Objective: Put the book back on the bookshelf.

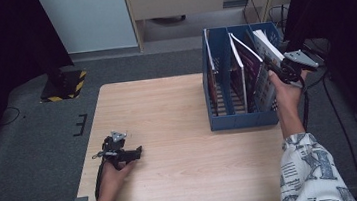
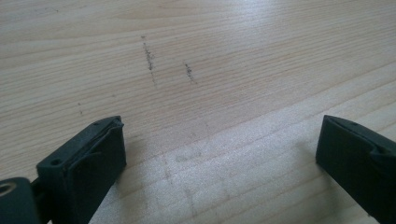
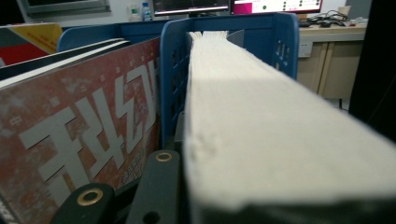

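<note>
Your raised right gripper (image 1: 279, 70) pinches a thick book (image 1: 267, 46) at the file rack's (image 1: 241, 120) right compartment; your left gripper (image 1: 134, 154) rests spread near the tabletop's (image 1: 179, 130) left edge.

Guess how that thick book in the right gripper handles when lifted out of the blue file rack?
Probably stiff: the book shows a thick, dense page block. Likely heavy for its size, so it may sag from the right gripper. The blue file rack looks light and might shift or tip if it drags.
</note>
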The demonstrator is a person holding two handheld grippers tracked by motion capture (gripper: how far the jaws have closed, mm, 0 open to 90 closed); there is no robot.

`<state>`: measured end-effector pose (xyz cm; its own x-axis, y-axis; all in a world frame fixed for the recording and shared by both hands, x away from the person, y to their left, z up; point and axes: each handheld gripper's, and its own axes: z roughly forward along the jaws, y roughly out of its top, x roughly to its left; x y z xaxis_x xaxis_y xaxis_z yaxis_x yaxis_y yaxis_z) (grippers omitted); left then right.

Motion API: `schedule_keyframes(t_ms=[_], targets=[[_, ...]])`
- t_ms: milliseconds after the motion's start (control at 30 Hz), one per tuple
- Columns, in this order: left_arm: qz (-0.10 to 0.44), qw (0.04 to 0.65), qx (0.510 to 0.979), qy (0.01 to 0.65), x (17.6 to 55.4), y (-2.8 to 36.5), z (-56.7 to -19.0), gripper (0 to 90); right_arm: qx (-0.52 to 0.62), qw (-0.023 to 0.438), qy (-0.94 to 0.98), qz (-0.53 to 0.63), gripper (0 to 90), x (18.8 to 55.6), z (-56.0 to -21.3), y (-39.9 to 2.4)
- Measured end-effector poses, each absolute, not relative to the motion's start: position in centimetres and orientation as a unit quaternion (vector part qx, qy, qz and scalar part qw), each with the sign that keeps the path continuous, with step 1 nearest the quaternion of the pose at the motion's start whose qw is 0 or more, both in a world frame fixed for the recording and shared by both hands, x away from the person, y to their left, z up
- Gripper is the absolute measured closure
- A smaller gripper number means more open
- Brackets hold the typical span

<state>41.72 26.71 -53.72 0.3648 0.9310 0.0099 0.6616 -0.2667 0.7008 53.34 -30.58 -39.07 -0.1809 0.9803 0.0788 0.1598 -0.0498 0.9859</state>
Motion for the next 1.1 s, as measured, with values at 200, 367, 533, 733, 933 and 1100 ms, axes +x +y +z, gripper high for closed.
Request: schedule_keyframes(t_ms=[200,367,533,733,933,1100], targets=[[0.217,0.311,0.766,0.52,41.7,26.7,-53.7,0.6,0.505,0.416,0.552,0.517,73.6,53.2,-39.2,-30.5],[0.217,0.31,0.765,0.52,41.7,26.7,-53.7,0.6,0.511,0.428,0.532,0.522,73.7,53.6,-39.1,-30.8],[0.217,0.31,0.765,0.52,41.7,26.7,-53.7,0.7,0.509,0.439,0.531,0.516,73.6,54.1,-39.1,-30.8],[0.217,0.31,0.765,0.521,41.7,26.7,-53.7,0.6,0.515,0.448,0.524,0.511,73.6,54.3,-39.3,-31.2],[0.217,0.31,0.764,0.522,41.8,26.7,-53.7,0.6,0.505,0.459,0.536,0.497,73.6,54.5,-39.3,-30.8],[0.217,0.31,0.764,0.522,41.8,26.7,-53.7,0.6,0.504,0.455,0.54,0.498,73.3,54.5,-40.0,-30.4]])
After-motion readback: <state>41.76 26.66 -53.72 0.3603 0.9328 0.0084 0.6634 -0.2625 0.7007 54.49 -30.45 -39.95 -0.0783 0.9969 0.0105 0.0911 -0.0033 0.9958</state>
